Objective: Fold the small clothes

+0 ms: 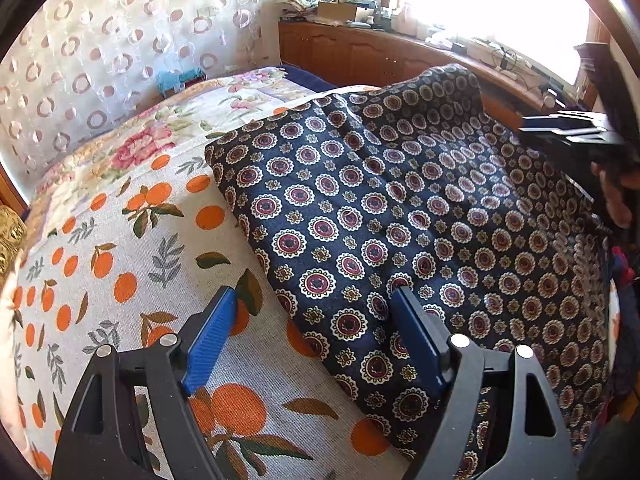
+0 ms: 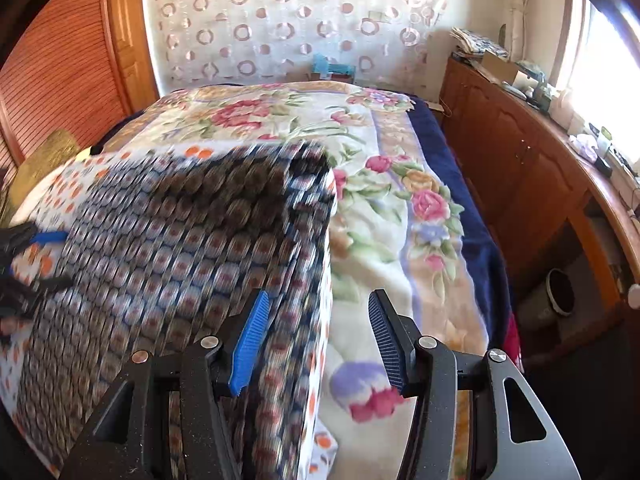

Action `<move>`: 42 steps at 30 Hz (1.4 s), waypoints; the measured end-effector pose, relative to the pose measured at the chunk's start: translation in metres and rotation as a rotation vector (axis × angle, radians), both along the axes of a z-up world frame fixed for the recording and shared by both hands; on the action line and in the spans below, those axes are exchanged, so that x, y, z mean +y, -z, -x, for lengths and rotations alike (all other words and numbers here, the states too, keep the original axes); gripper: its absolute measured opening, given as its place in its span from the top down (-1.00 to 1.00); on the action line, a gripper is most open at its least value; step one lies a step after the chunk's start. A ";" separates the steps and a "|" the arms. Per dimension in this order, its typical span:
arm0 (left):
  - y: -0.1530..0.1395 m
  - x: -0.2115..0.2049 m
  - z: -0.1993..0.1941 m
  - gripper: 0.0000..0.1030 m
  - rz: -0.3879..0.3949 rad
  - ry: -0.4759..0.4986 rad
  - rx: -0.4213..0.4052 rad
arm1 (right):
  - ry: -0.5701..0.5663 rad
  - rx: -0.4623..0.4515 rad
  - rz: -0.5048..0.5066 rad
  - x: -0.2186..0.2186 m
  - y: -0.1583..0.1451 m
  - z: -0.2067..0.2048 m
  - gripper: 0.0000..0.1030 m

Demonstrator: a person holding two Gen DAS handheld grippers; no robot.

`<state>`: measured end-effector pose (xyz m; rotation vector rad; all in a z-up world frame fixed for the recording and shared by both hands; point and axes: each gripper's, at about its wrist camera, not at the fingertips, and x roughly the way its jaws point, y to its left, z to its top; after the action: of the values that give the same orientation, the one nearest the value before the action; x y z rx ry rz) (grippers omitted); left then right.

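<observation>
The left gripper (image 1: 312, 336) stands with its jaws wide apart and nothing pressed between them. The near edge of the dark medallion-print garment (image 1: 400, 220) runs between the jaws, with one blue pad (image 1: 210, 344) over the orange-print cloth (image 1: 120, 260) and the other over the garment. The right gripper (image 2: 316, 344) also has its jaws parted and grips nothing; the garment's folded edge (image 2: 312, 280) lies between them, motion-blurred, with the floral blanket (image 2: 380, 220) under the right-side jaw.

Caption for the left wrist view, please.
Open left gripper hovers over the navy patterned garment's edge on the orange-print cloth.
</observation>
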<state>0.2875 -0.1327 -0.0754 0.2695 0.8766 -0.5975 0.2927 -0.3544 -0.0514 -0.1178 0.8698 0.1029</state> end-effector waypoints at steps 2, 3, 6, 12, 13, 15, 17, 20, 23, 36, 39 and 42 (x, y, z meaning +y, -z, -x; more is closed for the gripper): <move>-0.001 -0.001 0.000 -0.60 0.004 -0.003 0.004 | -0.005 -0.001 -0.006 0.001 0.002 0.016 -0.11; 0.000 -0.001 0.000 -0.63 0.003 -0.003 0.006 | -0.005 0.000 -0.010 0.003 0.004 0.024 -0.13; -0.001 -0.002 0.000 -0.68 -0.002 0.003 0.007 | -0.011 0.011 -0.019 0.004 0.006 0.046 -0.14; -0.001 -0.002 0.002 -0.68 -0.004 0.000 0.007 | -0.003 0.032 -0.027 0.002 0.016 0.064 -0.14; -0.001 -0.002 0.002 -0.68 -0.007 -0.004 0.012 | 0.003 0.036 -0.034 0.000 0.017 0.067 -0.14; -0.003 0.002 0.008 -0.68 0.004 -0.013 0.039 | 0.017 0.040 -0.043 -0.003 0.017 0.072 -0.14; -0.006 0.008 0.022 -0.68 0.038 -0.007 0.050 | 0.029 0.045 -0.053 -0.007 0.017 0.078 -0.15; -0.010 0.016 0.045 -0.64 0.058 0.004 0.048 | 0.038 0.055 -0.081 -0.009 0.018 0.090 -0.15; -0.012 0.027 0.074 -0.56 0.093 0.005 0.070 | 0.041 0.069 -0.096 -0.011 0.022 0.101 -0.14; -0.008 0.026 0.139 -0.07 0.145 0.052 0.139 | 0.059 0.097 -0.120 -0.014 0.024 0.137 -0.14; -0.007 0.025 0.145 0.03 0.157 0.058 0.150 | 0.049 0.067 -0.110 -0.006 0.020 0.139 -0.13; -0.006 0.022 0.151 0.08 0.168 0.066 0.162 | 0.038 0.041 -0.097 0.002 0.018 0.141 0.13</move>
<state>0.1364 -0.1105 -0.0691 0.0992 0.9696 -0.7577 0.1521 -0.3526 -0.0690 -0.0090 0.9063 0.1123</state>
